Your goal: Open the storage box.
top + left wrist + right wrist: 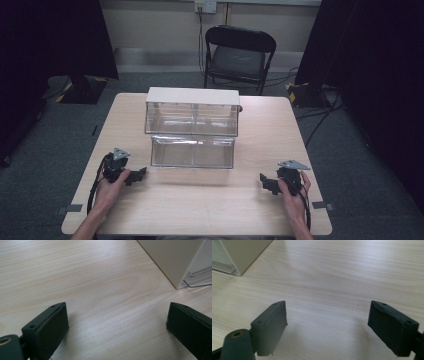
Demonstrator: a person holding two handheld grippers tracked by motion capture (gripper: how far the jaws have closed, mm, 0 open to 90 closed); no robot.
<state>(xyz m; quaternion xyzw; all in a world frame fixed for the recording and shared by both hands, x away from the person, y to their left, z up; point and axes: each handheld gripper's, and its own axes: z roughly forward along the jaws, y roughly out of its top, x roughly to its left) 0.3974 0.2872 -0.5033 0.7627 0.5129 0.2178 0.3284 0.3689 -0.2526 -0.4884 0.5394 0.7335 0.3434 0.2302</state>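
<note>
A clear two-tier drawer unit [192, 127] with a white top stands at the middle of the light wooden table [200, 200]; its lower drawer [193, 152] juts toward me. My left gripper [135, 176] rests on the table at the front left, held by a hand, jaws wide apart over bare wood [112, 315]. A corner of the unit [175, 262] appears at the upper right of the left gripper view. My right gripper [267, 183] rests at the front right, also open and holding nothing [327, 317]. The unit's corner [239, 255] lies at the upper left of the right gripper view.
A black folding chair [237, 55] stands beyond the table's far edge. Dark curtains hang at both sides, with stand bases and cables on the grey carpet. Bare tabletop lies between the two grippers and in front of the drawers.
</note>
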